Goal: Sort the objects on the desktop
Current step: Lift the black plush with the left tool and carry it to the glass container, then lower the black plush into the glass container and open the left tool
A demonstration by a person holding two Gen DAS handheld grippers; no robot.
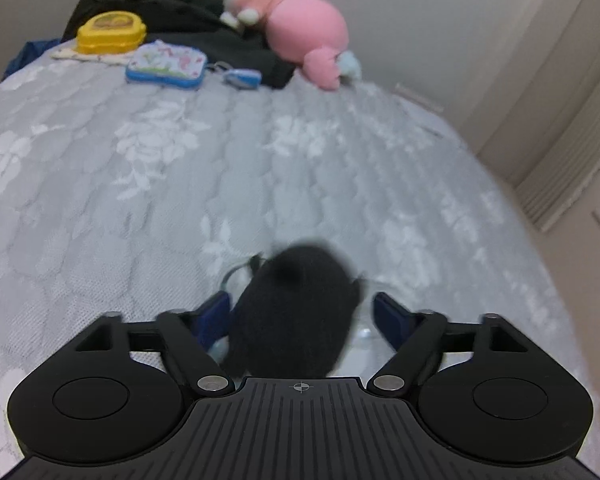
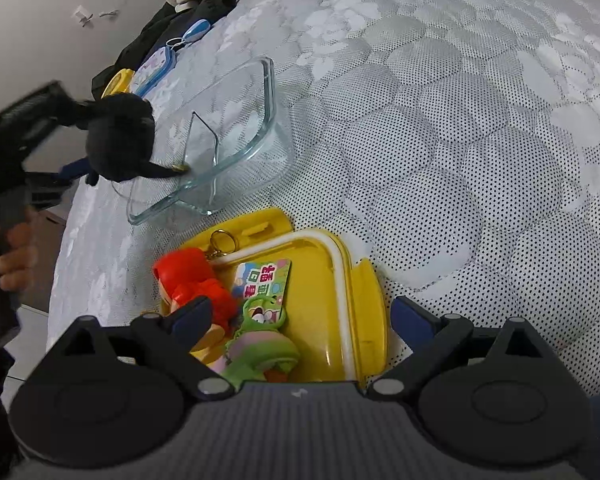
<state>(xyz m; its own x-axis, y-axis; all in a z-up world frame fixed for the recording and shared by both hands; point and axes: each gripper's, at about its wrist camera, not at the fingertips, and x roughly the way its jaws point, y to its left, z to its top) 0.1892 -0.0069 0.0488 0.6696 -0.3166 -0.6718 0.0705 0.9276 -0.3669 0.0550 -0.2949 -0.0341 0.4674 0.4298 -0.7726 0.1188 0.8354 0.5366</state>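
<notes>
Right wrist view is showing the left gripper carrying a black plush keychain over the glass dish for dropping in, while the right gripper is hovering wide-jawed above the yellow box

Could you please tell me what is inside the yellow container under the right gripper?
The yellow container holds a red-haired doll keychain, a printed card and a green plush charm. The right gripper covers the container's near end, so anything there is hidden.

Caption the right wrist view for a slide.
Right claw open above yellow box of keychain toys; left claw holds black plush at glass dish.
</notes>
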